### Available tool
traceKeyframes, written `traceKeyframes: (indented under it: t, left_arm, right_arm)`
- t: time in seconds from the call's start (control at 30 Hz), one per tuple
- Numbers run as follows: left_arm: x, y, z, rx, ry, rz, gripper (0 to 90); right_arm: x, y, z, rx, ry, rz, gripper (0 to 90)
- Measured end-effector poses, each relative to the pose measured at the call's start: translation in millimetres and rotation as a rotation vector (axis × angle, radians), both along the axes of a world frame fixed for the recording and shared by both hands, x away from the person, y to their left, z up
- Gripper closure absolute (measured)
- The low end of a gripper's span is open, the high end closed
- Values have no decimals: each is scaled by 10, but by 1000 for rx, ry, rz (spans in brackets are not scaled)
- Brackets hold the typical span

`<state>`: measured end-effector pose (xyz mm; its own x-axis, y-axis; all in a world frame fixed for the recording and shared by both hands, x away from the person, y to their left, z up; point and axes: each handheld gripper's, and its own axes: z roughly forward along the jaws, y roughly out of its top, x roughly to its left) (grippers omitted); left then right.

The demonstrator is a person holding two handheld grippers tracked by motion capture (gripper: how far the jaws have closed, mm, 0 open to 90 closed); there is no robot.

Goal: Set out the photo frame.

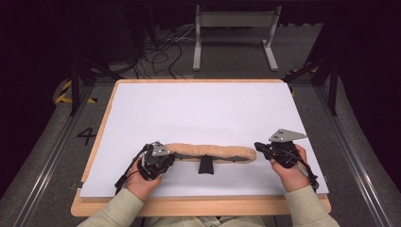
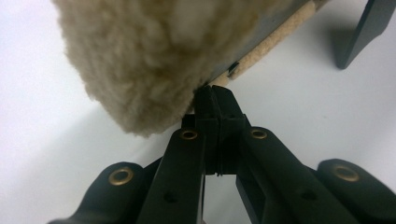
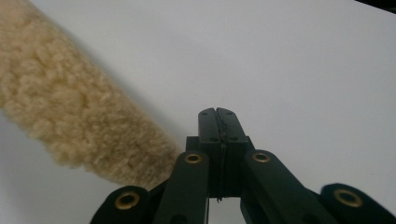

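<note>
On the near half of the white tabletop (image 1: 198, 109), in the high view, a long fleecy pad (image 1: 213, 152) is seen lying crosswise, with a small black bracket (image 1: 206, 165) projecting from its near edge at mid-length. The left gripper (image 1: 163, 158) is held at the pad's left end; the right gripper (image 1: 265, 150) is held just beside the right end.

Left gripper view: the left gripper (image 2: 215, 95) is seen with jaws pressed together, tips at the pad's (image 2: 149, 51) edge, where the fleece meets a flat backing strip. Whether any fabric is pinched cannot be told. The bracket (image 2: 362, 32) stands farther off.

Right gripper view: the right gripper (image 3: 218, 116) is seen with jaws together and nothing between them, over bare tabletop (image 3: 303, 70). The pad (image 3: 70, 121) lies to its left, apart from the tips.
</note>
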<state>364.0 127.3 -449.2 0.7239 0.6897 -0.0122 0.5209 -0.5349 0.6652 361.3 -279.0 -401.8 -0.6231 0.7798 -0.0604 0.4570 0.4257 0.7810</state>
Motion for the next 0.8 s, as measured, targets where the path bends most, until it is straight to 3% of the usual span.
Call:
traceKeyframes:
  t: [0.3,0.4,0.57,0.73,0.8]
  left_arm:
    - [141,-31,-26,-32,6,36,900]
    - [234,-25,-38,-81,38,62,900]
    - [323,-72,-21,-74,37,87,900]
    - [441,-104,-24,-102,53,115,900]
    - [477,-122,-2,-105,41,123,900]
  right_arm:
    - [-5,-12,4,1,2,-4,900]
    - [-7,-22,5,3,0,-8,900]
    - [-3,-19,-5,1,4,-8,900]
    - [-15,-21,-1,2,4,-6,900]
    - [-20,-27,-1,4,8,-10,900]
